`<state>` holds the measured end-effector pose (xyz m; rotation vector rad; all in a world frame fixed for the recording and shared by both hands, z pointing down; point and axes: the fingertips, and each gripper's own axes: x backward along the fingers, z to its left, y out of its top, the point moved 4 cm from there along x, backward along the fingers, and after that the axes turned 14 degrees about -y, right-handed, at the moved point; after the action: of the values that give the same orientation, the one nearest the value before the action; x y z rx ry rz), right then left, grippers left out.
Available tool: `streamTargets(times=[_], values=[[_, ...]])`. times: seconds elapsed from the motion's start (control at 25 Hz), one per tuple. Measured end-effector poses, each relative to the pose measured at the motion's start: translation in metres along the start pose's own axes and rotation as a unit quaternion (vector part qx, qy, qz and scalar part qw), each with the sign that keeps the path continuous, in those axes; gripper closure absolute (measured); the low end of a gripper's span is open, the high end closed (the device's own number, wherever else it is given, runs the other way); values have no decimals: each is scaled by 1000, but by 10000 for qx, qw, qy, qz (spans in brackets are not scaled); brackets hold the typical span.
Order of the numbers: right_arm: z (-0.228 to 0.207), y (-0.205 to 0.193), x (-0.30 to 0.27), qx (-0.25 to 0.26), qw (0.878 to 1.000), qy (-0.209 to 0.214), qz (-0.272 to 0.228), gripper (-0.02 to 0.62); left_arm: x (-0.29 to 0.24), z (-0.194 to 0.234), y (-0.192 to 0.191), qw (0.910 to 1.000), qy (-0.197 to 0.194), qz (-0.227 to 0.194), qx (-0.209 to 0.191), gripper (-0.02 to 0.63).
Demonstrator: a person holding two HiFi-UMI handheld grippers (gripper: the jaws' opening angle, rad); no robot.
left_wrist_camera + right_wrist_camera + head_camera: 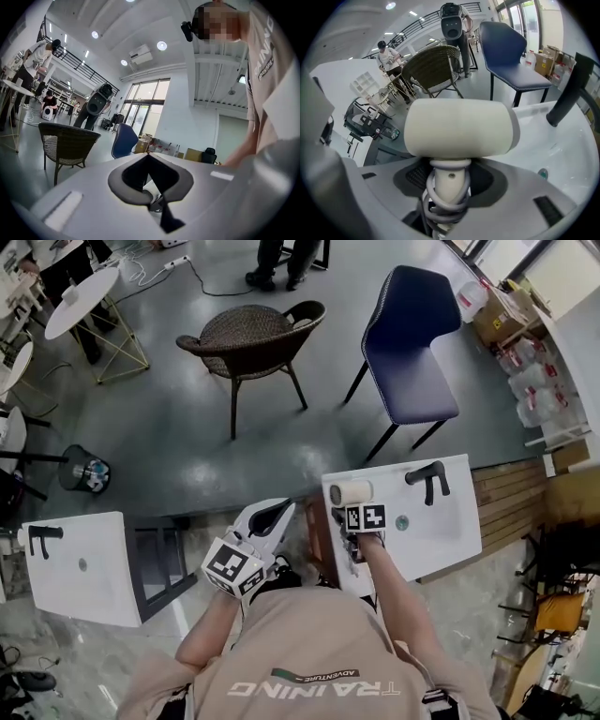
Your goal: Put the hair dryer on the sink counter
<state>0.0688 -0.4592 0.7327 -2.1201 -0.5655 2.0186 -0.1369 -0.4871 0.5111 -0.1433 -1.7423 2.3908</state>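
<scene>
Sink counters number two: a white one at right [455, 531] and a matching one at left [94, 587], well apart. Two chairs stand beyond them, one wicker [251, 338] and one blue [410, 343]. Only one hair dryer [351, 492] shows. It sits over the near left corner of the right counter, with its handle and wound cord clamped in the right gripper [449, 187]. I cannot tell whether it is touching the surface. The left gripper [267, 518] has its jaw tips pressed together with nothing between them, and it hangs in the gap between the counters. Each counter has one black faucet, right [429, 477] and left [39, 535]. The task looks nearly done: what remains is to set the dryer down and let go.
</scene>
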Motion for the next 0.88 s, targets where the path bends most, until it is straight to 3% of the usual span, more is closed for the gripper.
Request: streamTargets(times=[0.44,0.88], values=[[-4,-3,-23,-103,9992,-269,284,374,6,10,-9,9998,-78,35,156,598],[-3,-2,-34,151,9970,-643,411,374,2,7,-11,9997,-182,69,160,598]])
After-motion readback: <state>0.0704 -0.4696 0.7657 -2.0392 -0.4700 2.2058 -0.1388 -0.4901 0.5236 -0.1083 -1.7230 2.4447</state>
